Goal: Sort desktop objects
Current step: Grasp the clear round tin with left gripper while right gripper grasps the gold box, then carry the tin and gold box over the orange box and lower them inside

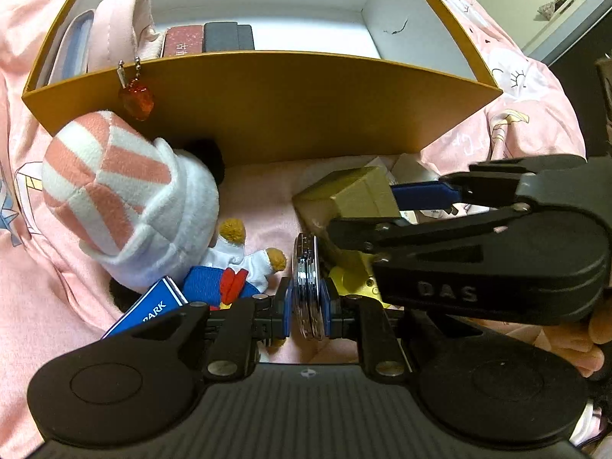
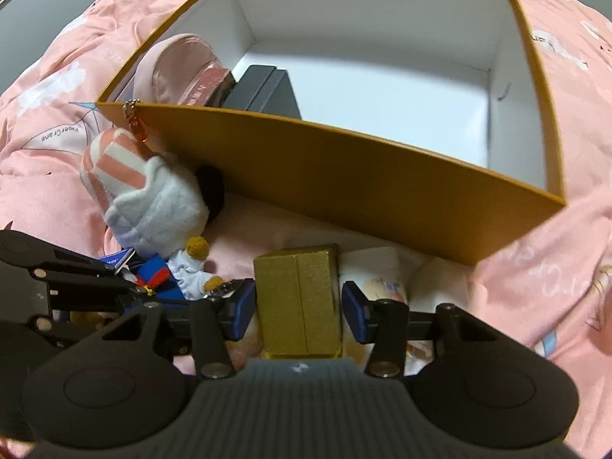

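Left wrist view first, from nine o'clock across to three: a plush doll (image 1: 126, 206) in a pink-and-white striped hat lies on the pink blanket (image 1: 57, 317), its head against the front wall of the orange box (image 1: 290, 111). A red charm (image 1: 137, 101) hangs on a bead chain over that wall at about ten o'clock. Inside the box, on its left side, stand a pink pouch (image 1: 122, 23), a dark red case (image 1: 183, 40) and a dark grey case (image 1: 228, 36). A blue booklet (image 1: 147, 311) lies under the doll near seven o'clock. At six o'clock the left hand-held gripper (image 1: 308, 304) is clamped on a round silver compact (image 1: 308, 290), held on edge between the blue pads. Just to its right a gold box (image 1: 354, 195) sits on the blanket, and the right hand-held gripper (image 1: 397, 210) reaches in from three o'clock with a finger on each side of it.

Right wrist view shows the same gold box (image 2: 298, 302) upright at six o'clock between the blue pads. The left pad (image 2: 241, 310) sits against its side, while the right pad (image 2: 354, 311) stands just off it, so this hand-held gripper is spread around the box and not pinching it. The orange box (image 2: 344, 179) sits beyond, toward twelve o'clock, its right half showing bare white floor.
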`<state>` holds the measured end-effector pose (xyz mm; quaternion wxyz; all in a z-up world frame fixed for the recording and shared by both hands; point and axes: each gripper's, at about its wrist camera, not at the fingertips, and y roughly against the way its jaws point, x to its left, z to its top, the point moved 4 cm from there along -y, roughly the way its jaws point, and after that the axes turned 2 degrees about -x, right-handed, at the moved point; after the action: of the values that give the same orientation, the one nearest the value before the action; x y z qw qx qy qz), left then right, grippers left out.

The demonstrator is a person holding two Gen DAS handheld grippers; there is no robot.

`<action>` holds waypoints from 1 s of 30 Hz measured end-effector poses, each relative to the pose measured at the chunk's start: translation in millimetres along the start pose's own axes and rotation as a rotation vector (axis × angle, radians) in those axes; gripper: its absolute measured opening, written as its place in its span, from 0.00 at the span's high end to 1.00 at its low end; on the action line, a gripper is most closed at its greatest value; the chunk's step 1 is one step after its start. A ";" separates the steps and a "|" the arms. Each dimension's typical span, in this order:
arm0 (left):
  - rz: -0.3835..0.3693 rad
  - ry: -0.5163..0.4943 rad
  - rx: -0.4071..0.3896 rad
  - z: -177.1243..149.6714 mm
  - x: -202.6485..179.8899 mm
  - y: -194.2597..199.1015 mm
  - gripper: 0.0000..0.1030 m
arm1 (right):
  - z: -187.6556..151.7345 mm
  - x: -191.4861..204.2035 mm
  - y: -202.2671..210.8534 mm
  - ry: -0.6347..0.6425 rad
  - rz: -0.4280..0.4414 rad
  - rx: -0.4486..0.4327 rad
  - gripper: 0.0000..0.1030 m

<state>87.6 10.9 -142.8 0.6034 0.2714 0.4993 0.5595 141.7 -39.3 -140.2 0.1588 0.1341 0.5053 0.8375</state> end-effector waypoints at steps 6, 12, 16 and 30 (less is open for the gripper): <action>0.007 -0.021 0.001 0.2 -1.0 0.1 0.83 | -7.1 -6.1 -0.5 -0.050 0.012 0.015 0.51; 0.001 -0.017 -0.010 -2.9 1.1 2.6 0.84 | -8.4 -10.0 14.2 -0.081 0.024 -0.023 0.53; -0.008 -0.014 -0.030 -3.3 5.6 10.6 0.85 | -7.8 -19.0 36.4 -0.127 0.049 -0.059 0.53; -0.057 0.021 -0.198 5.4 5.2 77.9 0.85 | -0.1 -28.8 101.3 -0.204 0.094 -0.206 0.55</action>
<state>60.3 34.7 -73.4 0.6376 0.1904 0.4553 0.5915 154.8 -95.4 -52.1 0.1831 0.2251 0.3911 0.8734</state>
